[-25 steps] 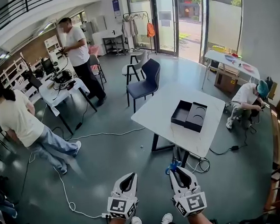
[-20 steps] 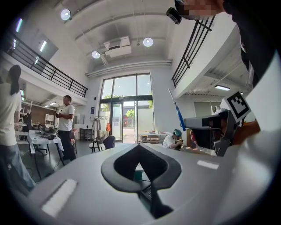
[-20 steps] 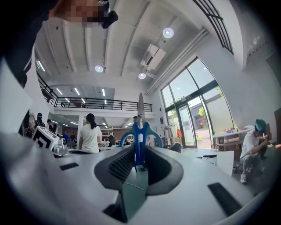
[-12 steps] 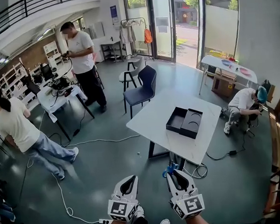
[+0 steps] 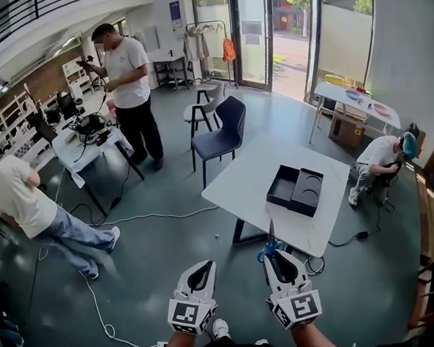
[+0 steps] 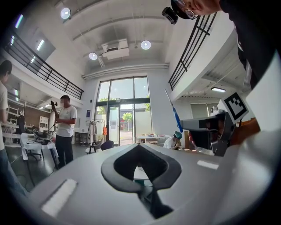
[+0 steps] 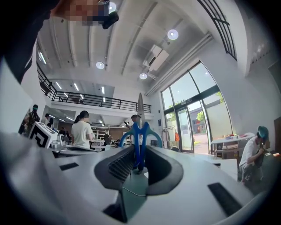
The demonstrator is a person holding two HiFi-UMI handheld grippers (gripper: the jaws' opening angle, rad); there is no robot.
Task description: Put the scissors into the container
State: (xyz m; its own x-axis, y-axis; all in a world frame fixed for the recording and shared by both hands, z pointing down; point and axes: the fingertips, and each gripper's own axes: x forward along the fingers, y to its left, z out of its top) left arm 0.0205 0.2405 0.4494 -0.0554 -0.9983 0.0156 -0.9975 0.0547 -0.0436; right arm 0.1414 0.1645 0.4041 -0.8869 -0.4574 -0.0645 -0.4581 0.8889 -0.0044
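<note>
Has the scissors clamped by the blue handles in the right gripper, jaws part-closed and pressing on them, blade sticking out forward. Shows the same in the right gripper view: handles of the scissors pinched between the ribbed pads of the right gripper.

Holds them in the air well short of the container, on its near side, off the edge of the white table under the container. Has the left gripper also well short of the container, tips together on nothing.

Looks about halfway, as a judgement: pickup done, delivery not yet. Shows nothing in the container's open black compartments. Leaves still to do: closing the gap to the container, lowering the scissors in, releasing.
</note>
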